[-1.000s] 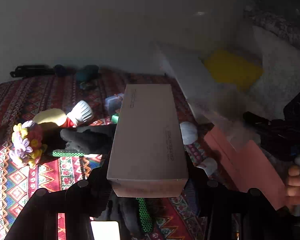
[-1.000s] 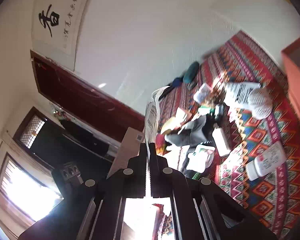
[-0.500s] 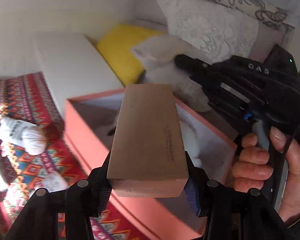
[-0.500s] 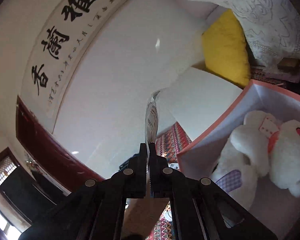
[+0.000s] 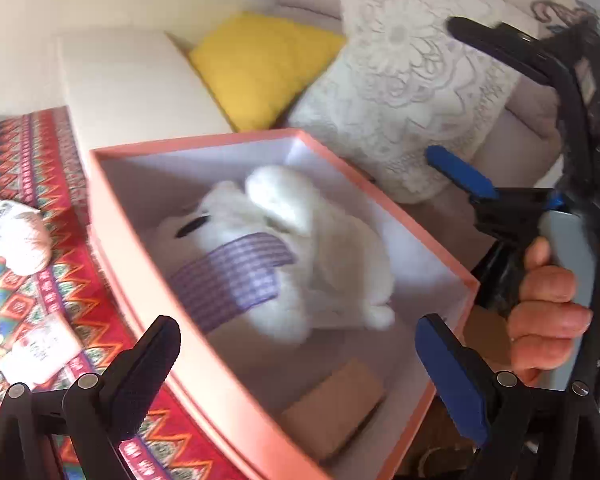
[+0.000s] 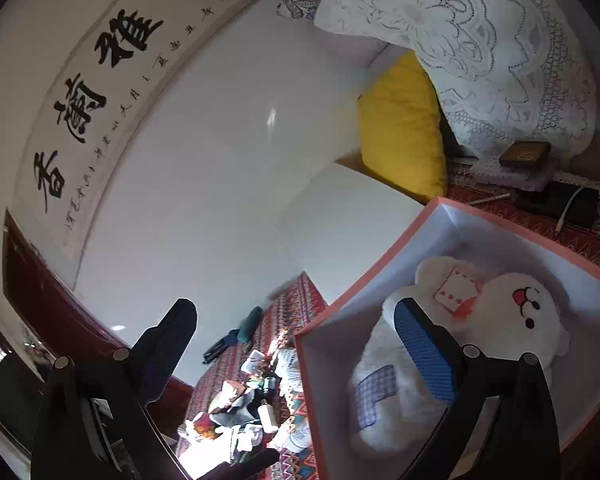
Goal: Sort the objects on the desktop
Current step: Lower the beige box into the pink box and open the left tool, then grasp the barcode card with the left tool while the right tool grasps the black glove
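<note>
Brown cardboard box (image 5: 334,404): lying loose on the white floor of the pink box, lower middle of the left wrist view, not touching either gripper; looks a bit blurred.
Pink rectangular storage box (image 5: 384,196): open top, white inside, fills the centre of the left wrist view; shows up again at lower right of the right wrist view (image 6: 332,308).
White plush bear with purple checked patch (image 5: 284,248): inside the pink box, above the cardboard box in the frame; in the right wrist view (image 6: 512,312) you can see its face and a pink patch with dots.
Left gripper (image 5: 296,348): spread wide apart and empty, fingers at the bottom corners of the frame, hovering over the near side of the pink box.
Right gripper (image 6: 296,320): also spread wide with nothing between the fingers; in the left wrist view it sits at the right edge (image 5: 456,100), carried by a hand (image 5: 552,308) wrapped round its grip.
Red patterned cloth on the tabletop (image 5: 28,160): left side of the left wrist view, beside the pink box.
Clutter pile of small objects (image 6: 252,408): bottom centre of the right wrist view, too small to pick apart.
Yellow cushion (image 5: 260,68): top centre, behind the pink box.
White lace pillow (image 5: 404,92): upper right, just beside the yellow cushion.
Calligraphy scroll (image 6: 120,64): on the wall, upper left of the right wrist view.
</note>
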`<state>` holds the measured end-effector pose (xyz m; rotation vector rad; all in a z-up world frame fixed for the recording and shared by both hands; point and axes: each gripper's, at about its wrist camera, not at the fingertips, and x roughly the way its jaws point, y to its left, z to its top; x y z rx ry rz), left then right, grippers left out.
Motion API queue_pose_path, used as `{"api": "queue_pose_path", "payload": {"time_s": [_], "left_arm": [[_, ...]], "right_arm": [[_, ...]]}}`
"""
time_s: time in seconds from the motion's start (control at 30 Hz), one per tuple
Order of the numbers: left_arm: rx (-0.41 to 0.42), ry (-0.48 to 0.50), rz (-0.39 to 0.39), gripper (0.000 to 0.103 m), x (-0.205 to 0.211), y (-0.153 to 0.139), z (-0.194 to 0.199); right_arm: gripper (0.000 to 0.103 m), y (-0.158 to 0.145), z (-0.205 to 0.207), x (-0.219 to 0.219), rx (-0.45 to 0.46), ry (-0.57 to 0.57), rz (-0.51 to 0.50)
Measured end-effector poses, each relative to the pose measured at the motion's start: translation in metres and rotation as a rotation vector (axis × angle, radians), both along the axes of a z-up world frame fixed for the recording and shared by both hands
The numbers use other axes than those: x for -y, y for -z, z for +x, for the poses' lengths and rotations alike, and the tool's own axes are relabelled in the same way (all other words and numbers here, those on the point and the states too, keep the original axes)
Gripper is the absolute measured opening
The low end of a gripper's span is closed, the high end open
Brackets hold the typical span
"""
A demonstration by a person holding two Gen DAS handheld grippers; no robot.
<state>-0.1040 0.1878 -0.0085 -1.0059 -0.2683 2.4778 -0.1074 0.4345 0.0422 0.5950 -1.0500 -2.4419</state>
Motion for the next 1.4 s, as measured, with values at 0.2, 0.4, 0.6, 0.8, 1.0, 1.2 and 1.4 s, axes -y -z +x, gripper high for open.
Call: {"api": "queue_pose_path", "payload": {"time_s": [0.2,0.4,0.6,0.8,1.0,1.2,1.4], "left_arm": [[0.01,-0.128,-0.085,0.098,0.059,-0.005,0.022],[0.074,-0.381,-0.281,0.098,0.158,0.008,0.053],[0.252,-0.549,-0.294,0.098,0.249,0.061,0.097],[0.343,-0.529,-0.299,0.097,0.275,0.093,0.105],[0.424,-0.505,-0.332,0.092,0.285,0.119,0.084],[0.483,-0.502,-0.324,0.075,0.296,0.135,0.071],[0.481,-0.541,-0.268,0.049,0.311,0.128,0.078]], "right_arm": [[0.101,-0.009,-0.003,0.064,-0.003,-0.129,0.049],[0.101,0.018,-0.013,0.185,0.068,-0.39,0.088],[0.091,0.112,-0.027,0.315,0.397,-0.738,0.005],[0.086,0.179,-0.034,0.387,0.59,-0.806,0.047],[0.084,0.218,-0.052,0.422,0.679,-0.783,0.041],[0.071,0.236,-0.06,0.451,0.709,-0.797,0.059],[0.016,0.235,-0.061,0.453,0.699,-0.841,0.041]]}}
